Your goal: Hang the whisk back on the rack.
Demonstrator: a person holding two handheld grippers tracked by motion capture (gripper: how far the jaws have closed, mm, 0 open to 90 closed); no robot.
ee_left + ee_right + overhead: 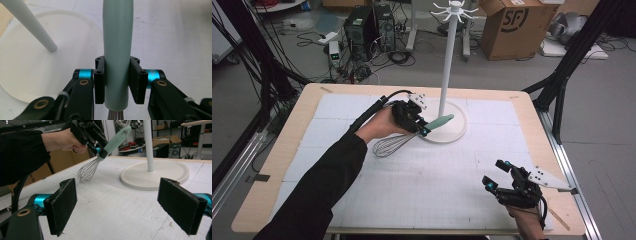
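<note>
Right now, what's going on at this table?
The left claw is clamped on the green handle of a whisk, holding it off the table with the wires hanging lower, beside the white stand's round base. The right claw sits open with nothing between its pads, near the table's front right. The whisk isn't on the stand's top hooks yet.

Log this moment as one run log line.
left tongs: shut on whisk handle, lifted | right tongs: open, nothing held | stand: beside whisk

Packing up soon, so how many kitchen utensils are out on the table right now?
1: a whisk, clamped by its green handle in the left gripper, beside the white stand's base. None seems hidden.
</note>
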